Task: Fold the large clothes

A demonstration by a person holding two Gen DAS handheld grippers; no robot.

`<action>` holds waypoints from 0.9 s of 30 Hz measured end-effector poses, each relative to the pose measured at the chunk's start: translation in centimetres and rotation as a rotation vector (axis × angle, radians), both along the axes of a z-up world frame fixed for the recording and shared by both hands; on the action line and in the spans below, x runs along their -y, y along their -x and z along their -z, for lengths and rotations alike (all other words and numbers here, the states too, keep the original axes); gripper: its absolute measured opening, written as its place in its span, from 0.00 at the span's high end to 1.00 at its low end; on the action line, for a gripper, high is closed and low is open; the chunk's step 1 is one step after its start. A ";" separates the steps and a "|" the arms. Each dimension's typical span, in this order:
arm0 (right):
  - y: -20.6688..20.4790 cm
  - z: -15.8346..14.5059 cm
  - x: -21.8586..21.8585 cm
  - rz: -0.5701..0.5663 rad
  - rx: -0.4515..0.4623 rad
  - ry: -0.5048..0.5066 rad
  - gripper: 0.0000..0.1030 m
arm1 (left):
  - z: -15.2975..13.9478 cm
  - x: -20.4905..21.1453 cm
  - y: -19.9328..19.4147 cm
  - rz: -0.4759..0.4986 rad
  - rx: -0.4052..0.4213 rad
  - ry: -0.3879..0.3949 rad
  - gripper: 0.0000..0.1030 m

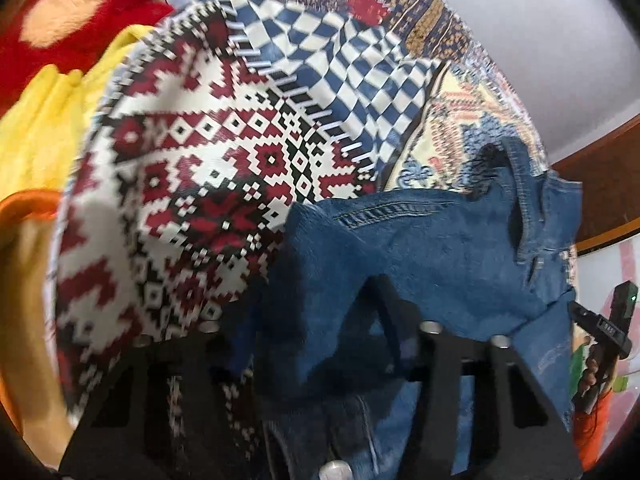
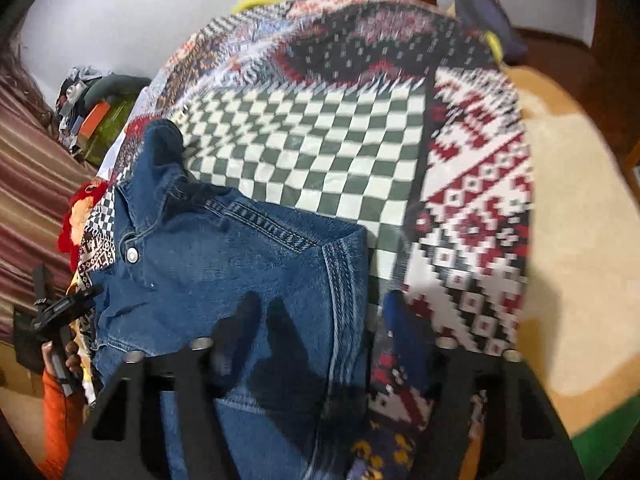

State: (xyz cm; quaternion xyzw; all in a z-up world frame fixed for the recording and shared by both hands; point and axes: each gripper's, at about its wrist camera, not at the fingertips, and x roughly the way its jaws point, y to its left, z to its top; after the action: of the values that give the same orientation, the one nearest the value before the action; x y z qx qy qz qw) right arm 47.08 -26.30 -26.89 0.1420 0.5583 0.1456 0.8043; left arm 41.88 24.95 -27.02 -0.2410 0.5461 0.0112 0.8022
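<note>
Stiff blue denim jacket [image 1: 420, 248] bunches between the left gripper [image 1: 320, 344] fingers, seemingly pinched. The right gripper [image 2: 320, 344] spreads wide over its stitched shoulder seam and the woven patchwork blanket [image 2: 472, 208].

Denim jacket [image 2: 240, 264] blocks near side, patterned blanket [image 2: 320, 152] open beyond

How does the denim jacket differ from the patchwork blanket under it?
The denim jacket is plain blue; the blanket mixes checks and red-and-white geometric patches. The jacket is smaller and lies on top; the blanket spreads wide beneath. The jacket has a collar, seams and a metal button; the blanket shows none. Both are fabric.
</note>
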 end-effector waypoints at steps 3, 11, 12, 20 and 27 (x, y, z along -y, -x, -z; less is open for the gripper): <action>-0.7 0.3 -0.7 0.006 0.030 0.029 0.80 | 0.7 0.5 -0.6 0.004 0.002 -0.002 0.76; -2.0 -4.5 -4.5 -0.051 0.235 0.209 0.86 | -4.3 4.2 -2.7 0.092 0.079 -0.293 0.92; -2.2 -5.3 -4.9 -0.060 0.260 0.233 0.86 | -5.1 4.3 -2.9 0.085 0.101 -0.306 0.92; -6.5 -9.6 -6.7 -0.047 0.398 0.322 0.86 | -9.4 3.2 -5.9 0.012 0.237 -0.383 0.92; -10.3 -5.0 -7.0 -0.035 0.325 0.351 0.86 | -5.3 2.0 -9.0 0.010 0.138 -0.396 0.89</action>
State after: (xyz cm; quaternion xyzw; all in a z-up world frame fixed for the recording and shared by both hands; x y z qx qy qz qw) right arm 57.37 -19.30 -21.85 -0.0350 0.4408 0.0814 0.8932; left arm 50.86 22.97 -21.74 -0.0760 0.4781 0.0980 0.8695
